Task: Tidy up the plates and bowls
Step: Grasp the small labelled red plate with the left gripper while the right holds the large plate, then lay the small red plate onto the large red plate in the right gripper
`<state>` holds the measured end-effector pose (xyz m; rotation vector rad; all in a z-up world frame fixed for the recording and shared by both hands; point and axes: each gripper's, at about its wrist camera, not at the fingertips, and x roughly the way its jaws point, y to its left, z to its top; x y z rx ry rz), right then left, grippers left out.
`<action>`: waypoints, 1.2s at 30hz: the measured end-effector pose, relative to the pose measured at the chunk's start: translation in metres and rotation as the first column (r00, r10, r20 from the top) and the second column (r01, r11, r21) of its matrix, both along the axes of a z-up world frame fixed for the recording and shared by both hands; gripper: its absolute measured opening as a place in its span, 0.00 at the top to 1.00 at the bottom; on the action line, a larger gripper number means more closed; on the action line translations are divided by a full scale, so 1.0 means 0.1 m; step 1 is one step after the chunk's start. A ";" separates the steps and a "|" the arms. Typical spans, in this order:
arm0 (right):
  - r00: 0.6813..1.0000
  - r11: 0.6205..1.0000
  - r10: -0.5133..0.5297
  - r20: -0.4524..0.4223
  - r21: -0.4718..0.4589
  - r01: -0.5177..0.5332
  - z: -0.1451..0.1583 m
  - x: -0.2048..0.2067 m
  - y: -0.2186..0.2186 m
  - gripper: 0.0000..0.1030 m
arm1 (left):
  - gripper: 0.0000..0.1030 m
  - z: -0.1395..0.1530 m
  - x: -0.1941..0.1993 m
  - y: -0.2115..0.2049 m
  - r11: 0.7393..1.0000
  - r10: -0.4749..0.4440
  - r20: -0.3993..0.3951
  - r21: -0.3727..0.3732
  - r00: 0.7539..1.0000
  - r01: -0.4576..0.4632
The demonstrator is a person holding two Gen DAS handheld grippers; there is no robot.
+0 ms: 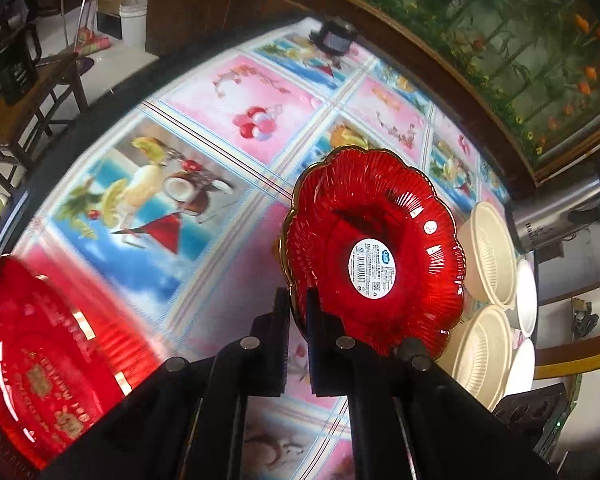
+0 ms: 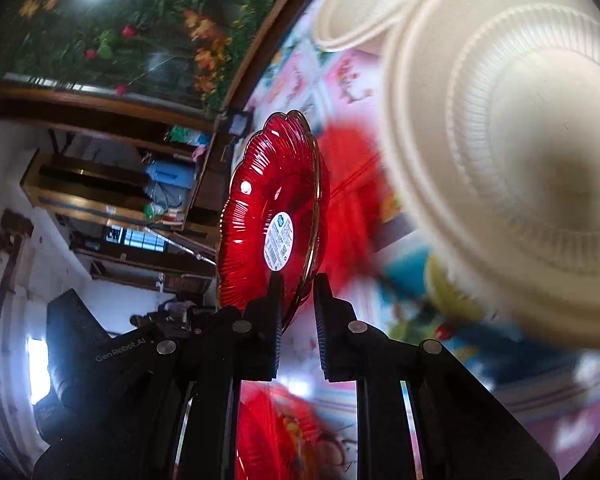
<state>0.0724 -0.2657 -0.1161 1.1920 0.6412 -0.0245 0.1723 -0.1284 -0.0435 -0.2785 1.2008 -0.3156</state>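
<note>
The red scalloped plate point(image 1: 374, 248), with a white label on its underside, is up off the table, tilted nearly on edge above the picture tablecloth point(image 1: 204, 152). The left gripper point(image 1: 298, 300) pinches its gold rim, jaws narrowed onto the edge. In the right wrist view a like red plate point(image 2: 272, 216) stands between the right gripper's point(image 2: 298, 284) fingers: the left finger sits against the rim, while the right finger seems a little apart from it, so I cannot tell whether that grip is firm, nor whether this is the same plate held from two sides or a second one.

The step in hand looks like carrying the plate over to stack it. A second red plate with gold lettering point(image 1: 40, 360) lies flat on the cloth to the lower left, the likely place for it. To do this well, level the plate before lowering, since a rim pinch on smooth plastic can let it swing or slip. Bring it down centred over the lower plate, scallops roughly matched, and release only once it rests.

The cream bowls point(image 1: 488, 256) sit nested at the right edge of the table, very near the right gripper; keep the plate's swing clear of them. A steel flask point(image 1: 560, 216) lies beyond them.
</note>
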 end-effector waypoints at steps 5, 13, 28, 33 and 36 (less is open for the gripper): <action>0.997 0.998 0.053 0.047 -0.043 -0.051 0.15 -0.06 0.17 0.86 | 0.95 0.18 -0.21 0.24 0.999 0.035 0.070 -0.022 0.997 -0.033; 0.982 0.986 0.145 0.121 -0.103 -0.133 0.45 -0.25 0.58 0.86 | 0.94 0.45 -0.61 0.68 0.996 0.082 0.191 -0.041 0.978 -0.075; 0.921 0.922 0.378 0.097 -0.136 -0.364 0.55 -0.44 1.61 0.86 | 0.94 0.49 -1.24 1.84 0.976 0.218 0.231 -0.060 0.948 -0.210; 0.901 0.895 0.431 0.051 -0.154 -0.419 0.43 -0.43 1.90 0.86 | 0.93 0.33 -1.31 2.03 0.966 0.257 0.193 -0.075 0.947 -0.247; 0.892 0.883 0.450 0.028 -0.159 -0.441 0.36 -0.42 2.02 0.86 | 0.93 0.23 -1.33 2.10 0.962 0.271 0.172 -0.078 0.947 -0.261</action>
